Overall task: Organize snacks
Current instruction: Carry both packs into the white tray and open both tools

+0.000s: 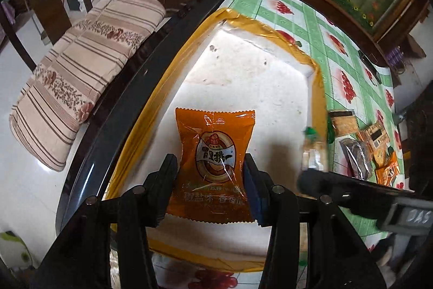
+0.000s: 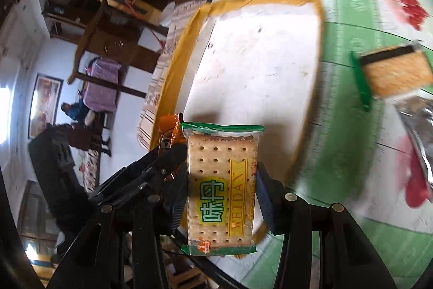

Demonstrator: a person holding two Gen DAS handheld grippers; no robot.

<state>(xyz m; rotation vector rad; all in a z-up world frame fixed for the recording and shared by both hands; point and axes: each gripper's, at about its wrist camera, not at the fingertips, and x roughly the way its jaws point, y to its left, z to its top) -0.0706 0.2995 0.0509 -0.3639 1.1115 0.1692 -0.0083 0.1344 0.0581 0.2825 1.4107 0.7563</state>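
Both grippers loaded over the white tray (image 1: pixel 243 77)!
Left gripper (image 1: pixel 211 178) clamps the orange snack packet (image 1: pixel 215 164); right gripper (image 2: pixel 222 194) squeezes the cracker pack (image 2: pixel 222 186).

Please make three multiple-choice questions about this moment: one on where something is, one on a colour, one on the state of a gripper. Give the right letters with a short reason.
1. Where is the pile of loose snacks?
A. inside the white box
B. on the tablecloth beside the box
C. on the cushion

2. What colour is the packet in the left gripper?
A. orange
B. blue
C. silver

3. What is the right gripper doing?
A. hanging open
B. shut with nothing in it
C. shut on a cracker pack

Answers: 1 B, the loose snacks lie on the tablecloth outside the box. 2 A, the orange packet sits in the left gripper. 3 C, the right gripper's jaws press both sides of the cracker pack.
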